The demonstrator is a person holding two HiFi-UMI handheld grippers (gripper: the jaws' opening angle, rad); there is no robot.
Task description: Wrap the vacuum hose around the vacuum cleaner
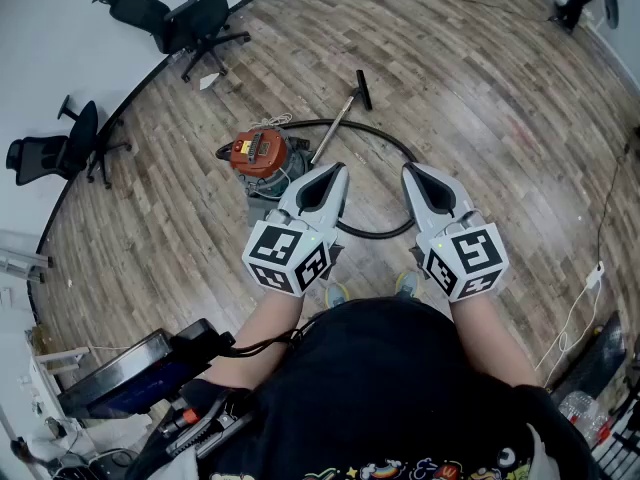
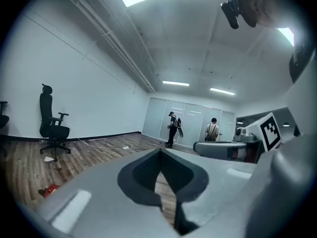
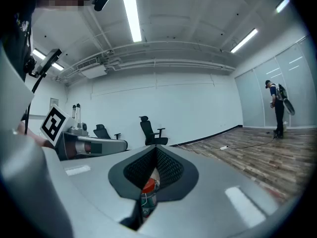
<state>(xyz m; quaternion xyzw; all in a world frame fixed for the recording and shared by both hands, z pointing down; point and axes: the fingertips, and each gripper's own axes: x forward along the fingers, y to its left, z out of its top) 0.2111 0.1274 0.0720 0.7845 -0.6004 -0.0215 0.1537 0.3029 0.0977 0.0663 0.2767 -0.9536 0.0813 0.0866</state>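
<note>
- The left gripper (image 1: 338,168) is held out in front of the person's body, its jaws brought together at the tips with nothing between them; its own view shows only bare floor through the teardrop gap behind the tips
- The right gripper (image 1: 409,169) is level with it and just beside it, its jaws likewise closed and empty; both look parked at the ready, not reaching for anything
- The vacuum cleaner (image 1: 262,153), a canister with an orange top, stands on the wooden floor (image 1: 480,118) ahead of the left gripper, toward the floor's curved wall edge
- Through the gap of the right gripper's closed jaws the orange top (image 3: 148,186) shows, so that gripper is aimed roughly at the machine
- The black vacuum hose (image 1: 372,128) lies slack in a wide loop on the floor, running out from the canister, behind the grippers and back toward the person's feet; none of it is wound on the body, so I judge the wrapping not yet begun
- The metal wand (image 1: 343,111) lies at a slant across the loop, with the floor nozzle (image 1: 363,89) at its far end
- The next move probably calls for opening one gripper and taking the hose near the canister, since the loose loop would otherwise drag the wand along
- Two office chairs (image 1: 185,18) stand by the wall edge, well apart from the work
</note>
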